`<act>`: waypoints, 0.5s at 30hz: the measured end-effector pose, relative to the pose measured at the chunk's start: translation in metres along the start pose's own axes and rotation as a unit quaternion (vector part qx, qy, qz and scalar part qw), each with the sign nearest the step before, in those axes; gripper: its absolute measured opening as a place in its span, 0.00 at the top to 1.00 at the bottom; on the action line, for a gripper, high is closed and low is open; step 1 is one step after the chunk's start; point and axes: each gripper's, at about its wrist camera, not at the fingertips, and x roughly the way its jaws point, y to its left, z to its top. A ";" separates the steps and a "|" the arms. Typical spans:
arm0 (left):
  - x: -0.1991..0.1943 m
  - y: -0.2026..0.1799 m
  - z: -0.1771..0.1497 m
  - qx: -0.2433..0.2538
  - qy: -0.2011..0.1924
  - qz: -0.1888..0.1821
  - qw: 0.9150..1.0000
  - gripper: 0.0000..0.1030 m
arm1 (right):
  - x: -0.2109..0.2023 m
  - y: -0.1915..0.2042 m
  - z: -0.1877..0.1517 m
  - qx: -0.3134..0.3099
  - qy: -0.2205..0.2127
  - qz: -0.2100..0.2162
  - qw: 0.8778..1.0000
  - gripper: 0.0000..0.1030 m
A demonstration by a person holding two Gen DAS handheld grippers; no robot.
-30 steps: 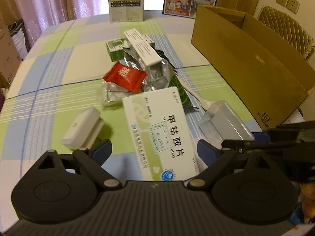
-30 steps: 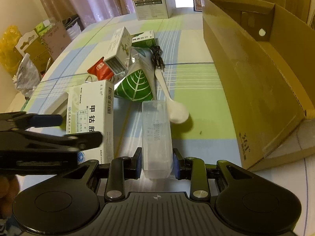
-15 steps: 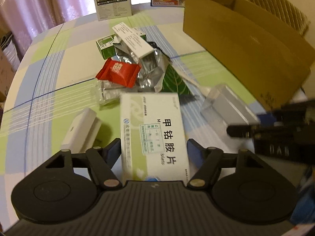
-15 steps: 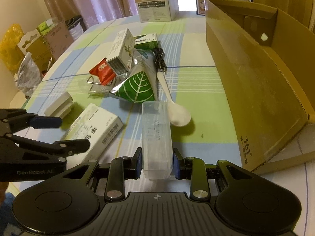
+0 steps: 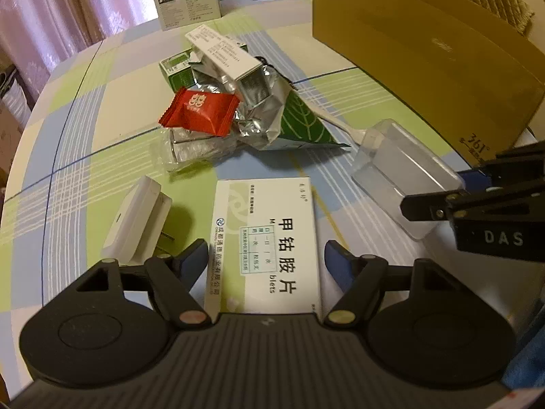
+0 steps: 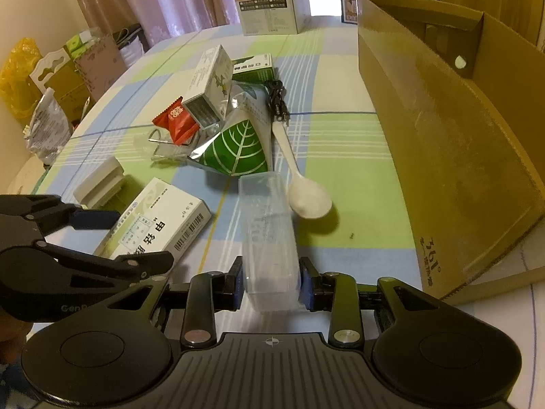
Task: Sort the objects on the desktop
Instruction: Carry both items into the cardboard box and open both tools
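**Two grippers at the near edge of a crowded desk**

Both grippers work at the near side of the desk (image 5: 85, 116), which wears a green, blue and white checked cloth. Its far left edge curves away toward pink curtains; bare cloth lies along the left and between the pile and the cardboard box (image 6: 460, 156), which stands open along the right side. A small printed carton (image 6: 269, 3) stands at the far edge.

The medicine box (image 5: 269, 248) is white and flat with dark printed characters and a pale green band, lying on the desk between the fingers (image 5: 196, 255) of the left gripper (image 5: 265, 259). Those fingers are opening, with slim gaps on both sides of the box, not pressing it. A white adapter (image 5: 136, 218) lies just beside it to the left. The clear plastic case (image 6: 269, 235) is long, see-through and rectangular; the right gripper (image 6: 270, 288) has it between its blue pads at the near end, its fingers easing apart yet touching the case. A white spoon (image 6: 303, 191) lies just beside the case.

Beyond sits the pile: a red sachet (image 5: 199, 112), a leaf-printed foil pouch (image 5: 296, 122), a long white carton (image 5: 221, 51), a green box (image 5: 177, 71) and a black cable (image 6: 276, 99).

Compared with a second ago, the medicine box has turned to lie squarely between the left fingers, which stood wider then. The clear case keeps its place.
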 end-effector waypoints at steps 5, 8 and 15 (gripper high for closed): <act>0.006 0.007 0.000 -0.015 0.005 -0.012 1.000 0.35 | 0.004 0.000 0.001 -0.003 0.002 -0.001 1.000 0.67; 0.006 0.007 -0.001 -0.016 0.002 -0.014 1.000 0.35 | 0.007 0.004 0.001 -0.014 0.005 0.002 1.000 0.67; 0.002 0.007 -0.002 -0.020 -0.005 -0.016 1.000 0.36 | -0.002 0.006 -0.001 -0.020 -0.017 0.005 1.000 0.73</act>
